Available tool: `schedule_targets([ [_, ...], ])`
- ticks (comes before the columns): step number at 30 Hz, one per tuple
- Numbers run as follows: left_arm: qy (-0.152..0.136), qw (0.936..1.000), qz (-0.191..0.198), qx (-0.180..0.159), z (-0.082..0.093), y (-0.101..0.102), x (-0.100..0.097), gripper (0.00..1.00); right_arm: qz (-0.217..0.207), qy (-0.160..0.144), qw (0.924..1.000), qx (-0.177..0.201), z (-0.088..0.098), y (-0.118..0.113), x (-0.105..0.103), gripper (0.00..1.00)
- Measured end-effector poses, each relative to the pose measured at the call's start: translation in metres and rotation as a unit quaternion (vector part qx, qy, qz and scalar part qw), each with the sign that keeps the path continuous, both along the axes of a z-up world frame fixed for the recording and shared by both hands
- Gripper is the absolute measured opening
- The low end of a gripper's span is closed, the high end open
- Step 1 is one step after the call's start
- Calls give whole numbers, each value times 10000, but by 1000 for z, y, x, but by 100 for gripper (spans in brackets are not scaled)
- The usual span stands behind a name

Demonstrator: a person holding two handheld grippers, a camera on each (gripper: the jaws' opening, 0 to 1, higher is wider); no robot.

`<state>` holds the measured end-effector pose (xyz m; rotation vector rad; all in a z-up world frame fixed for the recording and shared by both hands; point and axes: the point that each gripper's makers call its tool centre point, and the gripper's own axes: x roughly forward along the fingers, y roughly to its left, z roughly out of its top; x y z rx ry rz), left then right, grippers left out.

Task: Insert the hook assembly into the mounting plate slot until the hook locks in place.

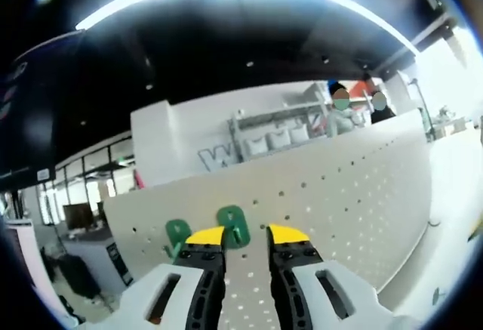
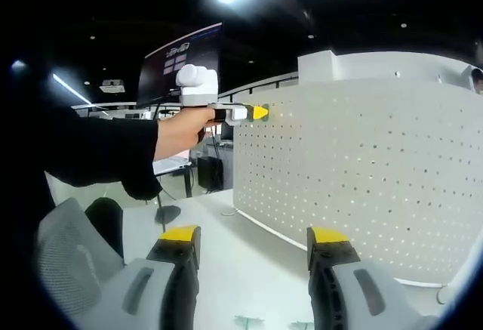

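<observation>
The left tool (image 1: 247, 233), jaws apart and empty, is held up against the white pegboard (image 1: 355, 186), probably to line up on the two green hooks (image 1: 233, 224) just beyond its tips. The right tool (image 2: 253, 241), jaws wide apart over the counter (image 2: 249, 269), holds nothing. No containers.

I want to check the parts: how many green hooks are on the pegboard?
2. Both hang on the pegboard in the left gripper view: one hook beside the left gripper, the other hook between its jaws. More may be hidden.
</observation>
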<state>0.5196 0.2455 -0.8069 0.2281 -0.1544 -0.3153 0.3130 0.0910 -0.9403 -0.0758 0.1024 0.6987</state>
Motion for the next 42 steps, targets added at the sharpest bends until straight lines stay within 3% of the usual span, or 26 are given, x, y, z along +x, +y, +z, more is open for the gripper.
schedule_targets([
  [26,24,9979,-580,-301,5,-8,-47,49,98,-23,9999,-38,0,6,-4,55],
  [42,242,9942,-940,-469,-12,-15,-81,57,104,-18,9999,-80,-1,6,-4,55],
])
